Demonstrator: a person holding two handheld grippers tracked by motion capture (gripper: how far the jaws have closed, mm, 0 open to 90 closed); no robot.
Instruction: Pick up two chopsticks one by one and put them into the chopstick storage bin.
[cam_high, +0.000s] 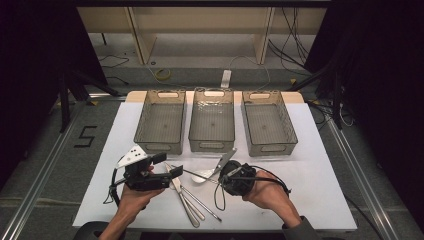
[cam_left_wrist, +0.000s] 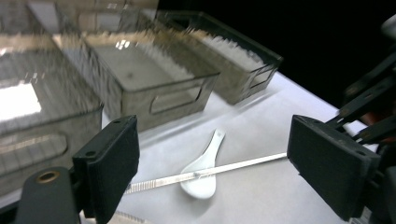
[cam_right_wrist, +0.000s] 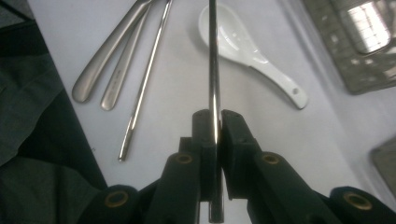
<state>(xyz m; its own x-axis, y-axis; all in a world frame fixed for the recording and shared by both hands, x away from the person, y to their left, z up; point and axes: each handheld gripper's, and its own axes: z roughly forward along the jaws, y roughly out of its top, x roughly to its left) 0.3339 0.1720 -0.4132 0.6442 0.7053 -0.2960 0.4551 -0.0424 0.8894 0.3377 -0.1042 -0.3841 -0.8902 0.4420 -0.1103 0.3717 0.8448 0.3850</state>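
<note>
My right gripper (cam_high: 223, 176) (cam_right_wrist: 217, 122) is shut on a thin metal chopstick (cam_right_wrist: 213, 56), which sticks out past the jaws toward the left gripper (cam_high: 167, 165). The same chopstick (cam_left_wrist: 219, 169) runs level across the left gripper view, above a white ceramic spoon (cam_left_wrist: 201, 179). The left gripper (cam_left_wrist: 210, 140) is open with nothing touching its pads. The spoon (cam_high: 202, 176) (cam_right_wrist: 243, 42) lies on the white table cover. A second chopstick (cam_right_wrist: 144, 79) and two metal utensil handles (cam_right_wrist: 100, 60) lie side by side on the cover; this cutlery (cam_high: 192, 202) sits between the two hands.
Three clear mesh-walled bins stand in a row at the back: left (cam_high: 157, 146), middle (cam_high: 211, 145), right (cam_high: 274, 148). A silver utensil (cam_high: 226, 159) lies just in front of the middle bin. The white cover (cam_high: 310, 170) reaches the table edges.
</note>
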